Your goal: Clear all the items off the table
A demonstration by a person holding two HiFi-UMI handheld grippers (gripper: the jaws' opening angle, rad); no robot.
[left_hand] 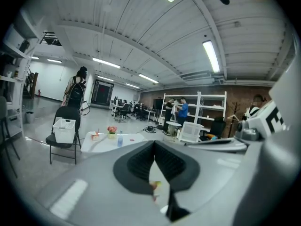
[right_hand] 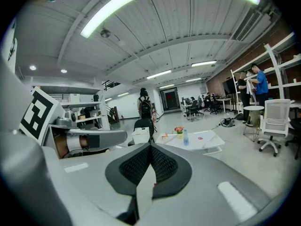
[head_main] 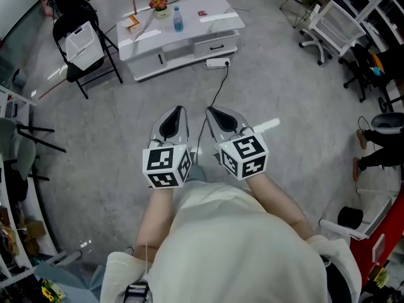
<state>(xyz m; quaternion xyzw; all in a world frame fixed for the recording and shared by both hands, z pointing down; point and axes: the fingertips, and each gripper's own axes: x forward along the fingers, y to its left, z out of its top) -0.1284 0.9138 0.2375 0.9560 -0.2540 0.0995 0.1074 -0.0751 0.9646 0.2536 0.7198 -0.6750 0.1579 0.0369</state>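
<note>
Facing the far table [head_main: 218, 12], left gripper [head_main: 179, 110] and right gripper [head_main: 212, 111] both closed, empty; approach step. Next: close in, open jaws at bottle [head_main: 178, 19].

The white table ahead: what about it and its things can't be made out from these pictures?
Head view: the red item and orange item on the table are too small to identify.
Head view: the closed drawer hides its contents.
Left gripper view: the left gripper covers the table's lower front.
</note>
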